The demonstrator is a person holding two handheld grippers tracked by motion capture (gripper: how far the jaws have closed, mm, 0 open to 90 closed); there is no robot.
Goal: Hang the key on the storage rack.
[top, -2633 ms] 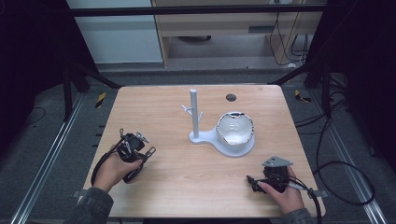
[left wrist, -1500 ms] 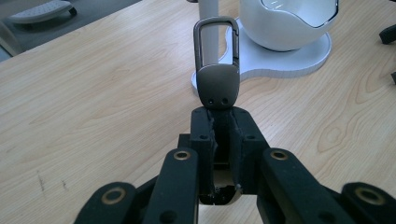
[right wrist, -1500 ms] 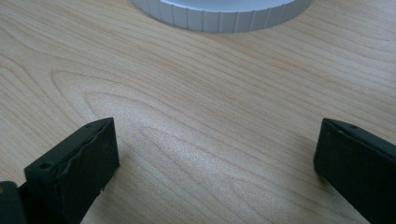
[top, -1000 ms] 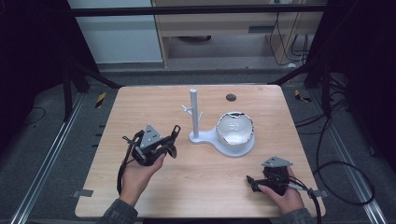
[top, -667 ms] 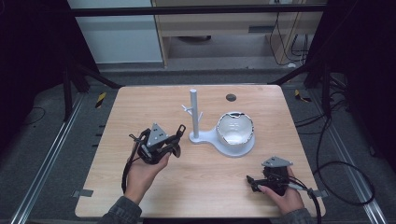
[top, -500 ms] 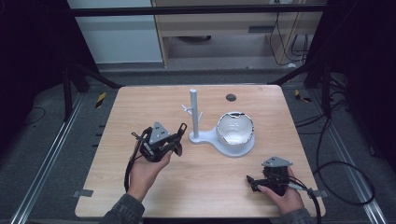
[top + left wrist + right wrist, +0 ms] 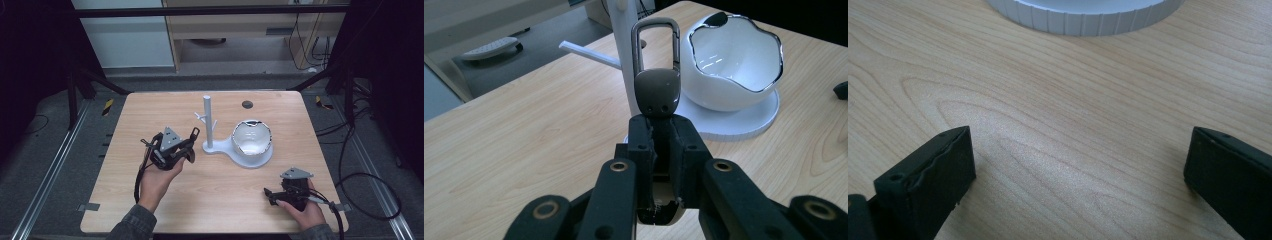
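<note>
Left gripper (image 7: 659, 145): jaws clenched on the base of a carabiner keyring (image 7: 656, 70), its loop pointing at the white stand (image 7: 208, 122). Compared with a second ago, this hand has carried the keyring closer to the post's pegs (image 7: 202, 118); hanging appears next. Right gripper (image 7: 1078, 170): jaws released, empty, resting on the table (image 7: 150, 107) near the bowl (image 7: 252, 140).

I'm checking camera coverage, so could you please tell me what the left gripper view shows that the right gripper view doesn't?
The left gripper view shows the left tool shut on a carabiner, with the white post and bowl behind. The right gripper view shows the right tool open, nothing between its jaws. Both share the wooden table and the stand's round base.
</note>
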